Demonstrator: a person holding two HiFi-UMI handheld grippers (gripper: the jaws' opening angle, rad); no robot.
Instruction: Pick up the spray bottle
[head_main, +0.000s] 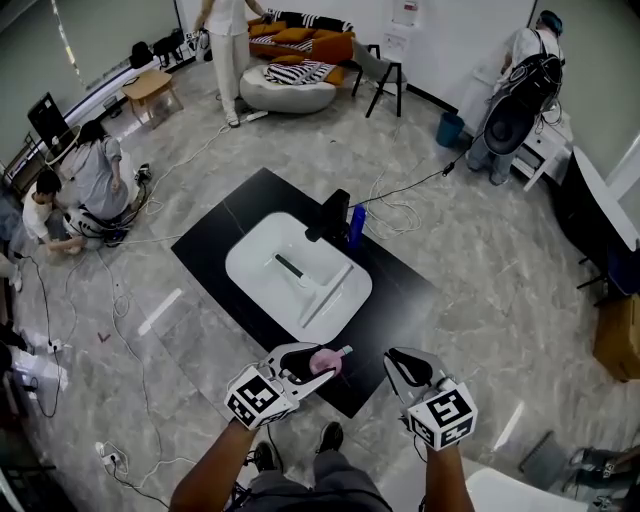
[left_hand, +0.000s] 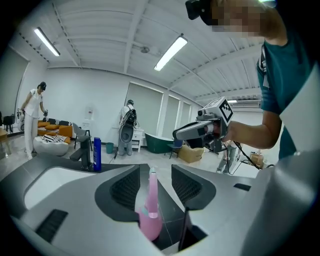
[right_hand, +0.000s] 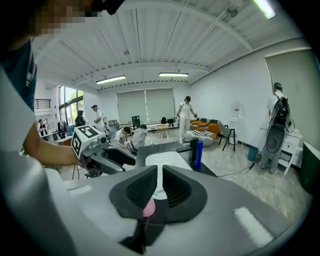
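Left tongs (head_main: 312, 362) (left_hand: 155, 171): jaws stand apart, the pads on either side of the task's object but not pressing on it. Small pink plastic spray bottle (head_main: 326, 361) (left_hand: 149, 220): it sits near the front edge of the black desk (head_main: 400, 300), between the left jaws, and seems to lie tilted with its nozzle pointing away from the person. It is probably light and stiff-walled, and its glossy, rounded surface is likely to slip. The bulbous lower body offers the pads more to bear on than the thin neck, so a grip there looks safest. The bottle has a round pink body tapering to a slender neck, a pale band at the shoulder and a whitish tip. Right tongs (head_main: 412, 368) (right_hand: 160, 172): jaws only narrowly apart, holding nothing, just to the right of the bottle (right_hand: 148, 207).
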